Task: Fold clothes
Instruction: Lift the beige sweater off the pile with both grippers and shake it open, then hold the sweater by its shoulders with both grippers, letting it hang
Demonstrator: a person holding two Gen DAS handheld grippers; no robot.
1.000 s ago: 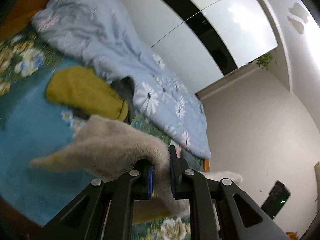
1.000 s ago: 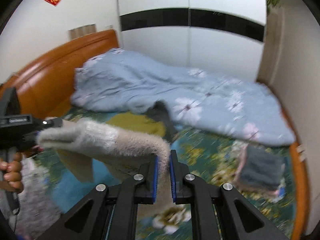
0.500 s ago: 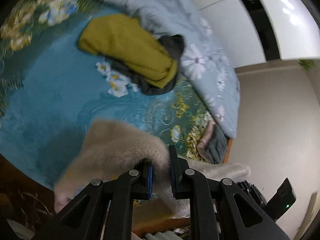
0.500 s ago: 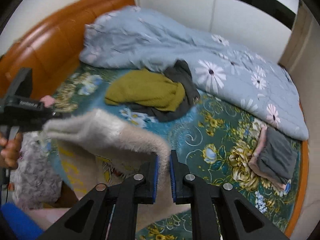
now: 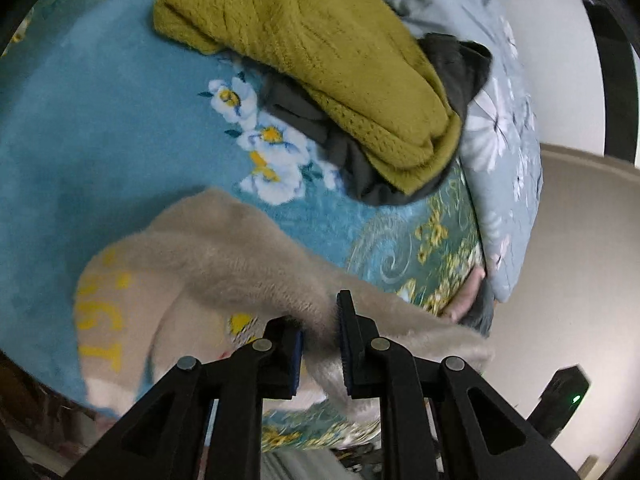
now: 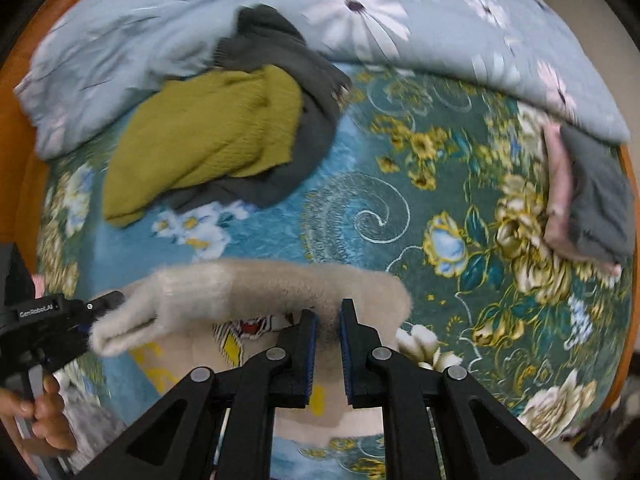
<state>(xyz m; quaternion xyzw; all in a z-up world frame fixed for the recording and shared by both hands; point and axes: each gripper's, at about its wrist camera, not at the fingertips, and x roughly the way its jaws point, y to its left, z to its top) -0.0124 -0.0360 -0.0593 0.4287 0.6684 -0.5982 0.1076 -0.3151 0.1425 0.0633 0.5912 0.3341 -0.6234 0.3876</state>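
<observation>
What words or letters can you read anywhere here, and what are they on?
"GenRoboAI", white print on the black left claw, seen in the right wrist view.
Big yellow letters on the beige sweater: folded over and only partly in view, too broken up to read.
A small printed picture on the sweater beside the right claw: no words can be made out.
Nothing else carries writing.

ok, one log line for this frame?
phase: lowering to fold | left gripper: shut on beige sweater | right gripper: shut on beige sweater | surface: bed | folded: no
</observation>
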